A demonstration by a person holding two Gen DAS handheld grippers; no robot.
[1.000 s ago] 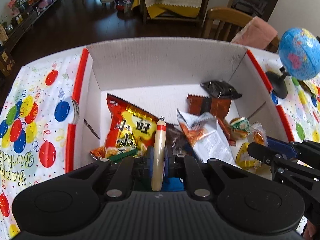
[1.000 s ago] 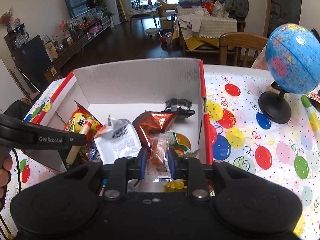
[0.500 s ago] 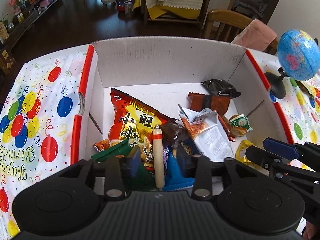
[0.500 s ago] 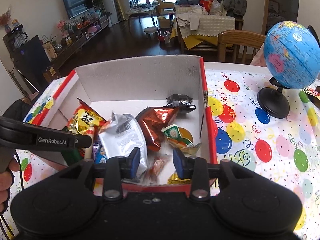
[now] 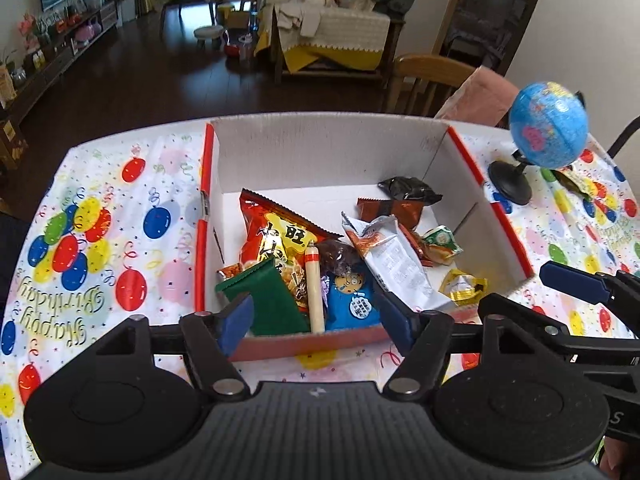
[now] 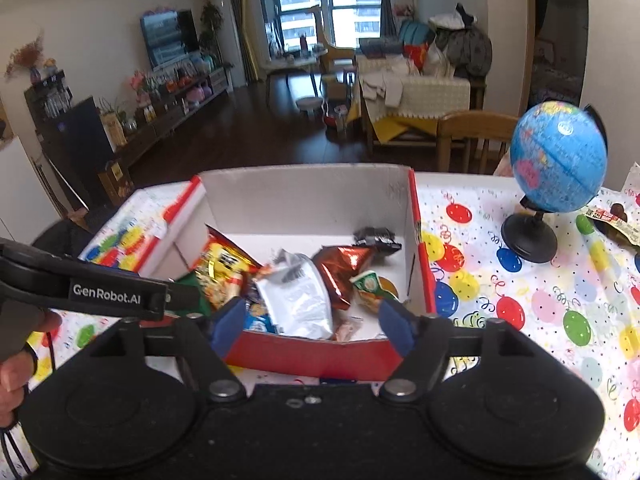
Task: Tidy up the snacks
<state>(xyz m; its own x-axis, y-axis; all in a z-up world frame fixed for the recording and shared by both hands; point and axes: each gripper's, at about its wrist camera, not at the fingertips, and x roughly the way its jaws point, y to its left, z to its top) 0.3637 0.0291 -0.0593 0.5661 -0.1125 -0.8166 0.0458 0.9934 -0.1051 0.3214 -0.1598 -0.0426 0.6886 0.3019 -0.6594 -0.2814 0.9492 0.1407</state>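
Both grippers are spread wide with nothing between the blue pads. The left gripper (image 5: 316, 322) hangs over the near red edge of the box (image 5: 320, 148), and the right gripper (image 6: 310, 326) does the same from its own angle, fingers apart and empty.

Just past the left gripper's fingers, inside the box, a sausage stick (image 5: 314, 286) lies along the floor with its red-banded tip pointing away. A green packet (image 5: 264, 300) sits right beside it on the left and a blue cookie pack (image 5: 352, 300) on the right. Behind those is a big red and yellow chip bag (image 5: 276, 236), and a silver bag (image 5: 396, 264) leans across the middle. Further back there's a brown wrapper (image 5: 394, 210) and a small black packet (image 5: 410, 190) near the far wall. A little green-topped pack (image 5: 440, 242) and a yellow wrapper (image 5: 464, 286) sit toward the right wall.

So the snacks are basically all piled in the box, which sits on a balloon-print birthday tablecloth (image 5: 100, 240). A blue globe (image 6: 558, 160) stands on the cloth to the right of the box, well apart from it, and 1 more wrapper (image 6: 616, 222) lies out on the cloth beyond the globe.
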